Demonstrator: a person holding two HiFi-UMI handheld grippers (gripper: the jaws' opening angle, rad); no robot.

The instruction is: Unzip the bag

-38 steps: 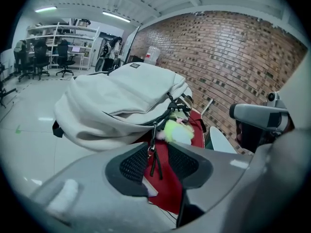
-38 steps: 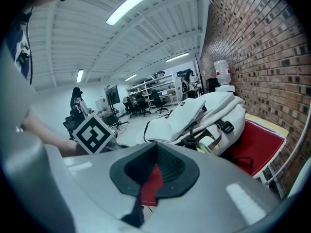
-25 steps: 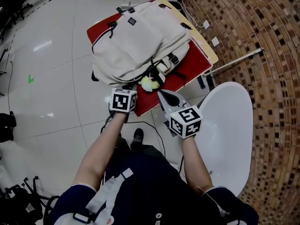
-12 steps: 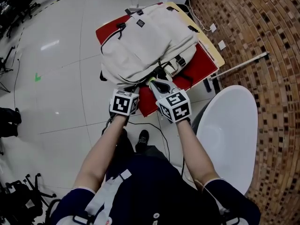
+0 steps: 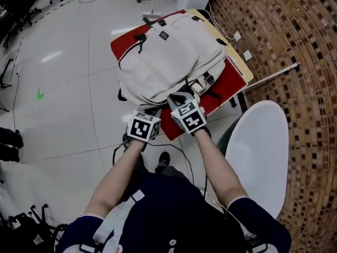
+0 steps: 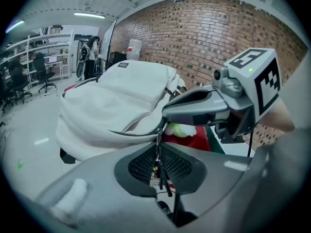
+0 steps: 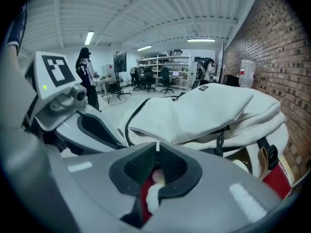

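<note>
left gripper view: the left gripper [image 6: 158,148] is closed on the zipper pull [image 6: 158,136] at the near edge of the bag [image 6: 116,96].

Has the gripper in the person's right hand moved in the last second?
Yes. The right gripper has left the white chair's edge and gone up-left in the head view, to the beige backpack's near end.

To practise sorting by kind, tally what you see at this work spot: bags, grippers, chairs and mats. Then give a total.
Bag: 1
Grippers, left gripper and right gripper: 2
Chair: 1
Red mat: 1
Total: 5
</note>
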